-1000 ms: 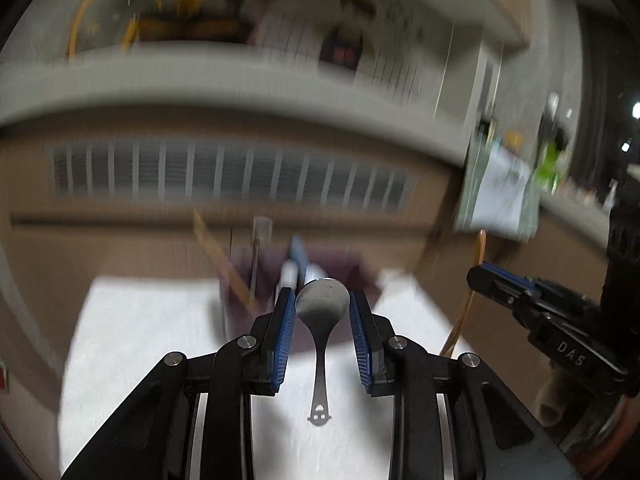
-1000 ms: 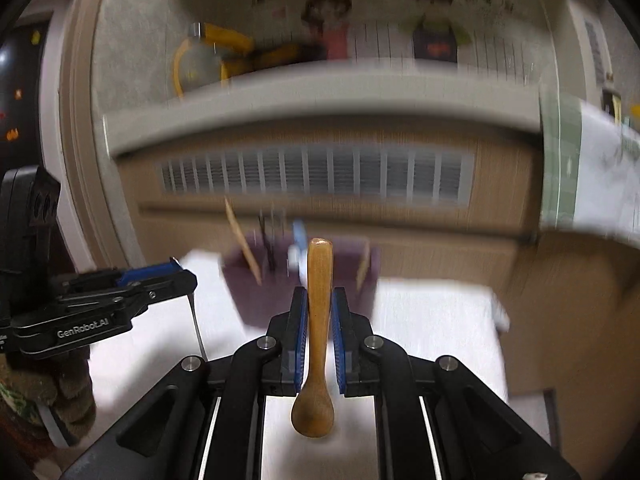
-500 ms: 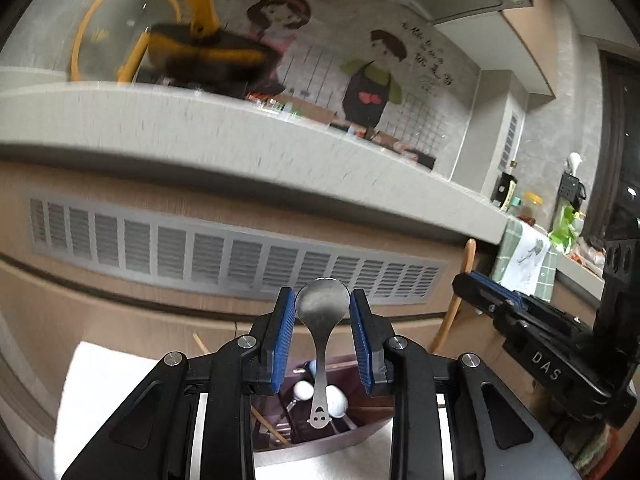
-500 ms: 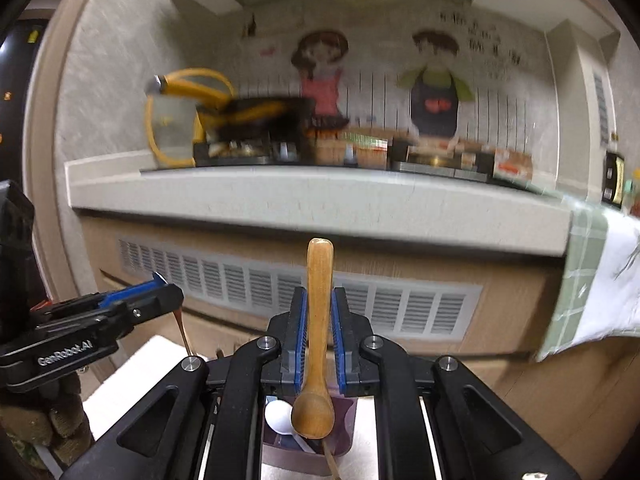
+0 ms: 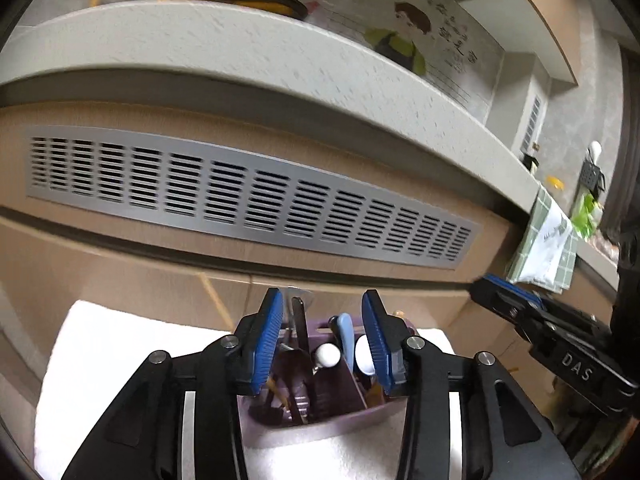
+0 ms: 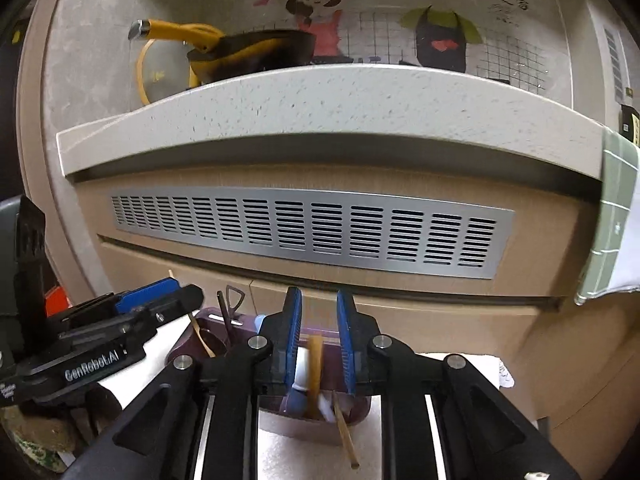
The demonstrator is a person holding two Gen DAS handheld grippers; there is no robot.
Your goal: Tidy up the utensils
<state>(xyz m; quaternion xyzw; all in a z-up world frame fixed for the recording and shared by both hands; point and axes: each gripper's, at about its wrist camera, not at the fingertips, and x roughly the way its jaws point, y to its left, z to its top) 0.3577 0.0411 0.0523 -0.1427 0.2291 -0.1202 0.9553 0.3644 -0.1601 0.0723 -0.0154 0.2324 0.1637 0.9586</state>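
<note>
The left tool [image 5: 322, 340] hung over a purple utensil holder [image 5: 320, 420] that stood on a white cloth [image 5: 120, 352] covering the table. Its jaws were opening, the blue pads spread wide and pressing on nothing — between them lay only the holder's compartments below. In the holder's left compartment a dark metal utensil [image 5: 299, 328] leaned upright; in the right one stood a blue handle [image 5: 345, 332] and a white spoon [image 5: 365, 356], and a white round-ended piece [image 5: 327, 356] sat near the divider.

The right tool [image 6: 319, 344] was also above the holder [image 6: 312, 414], its jaws opening too. A wooden spoon [image 6: 315, 364] stood handle-up between the blue pads, with a gap visible on either side, its lower end down in the right compartment. A thin wooden stick [image 6: 345, 436] leaned out over the holder's near rim. In the right wrist view the left tool [image 6: 132, 320] showed at the left edge, over the holder's far compartment — a wire-handled utensil [image 6: 234, 300] stood there. Behind everything ran a counter front with a metal vent grille [image 6: 312, 232].
</note>
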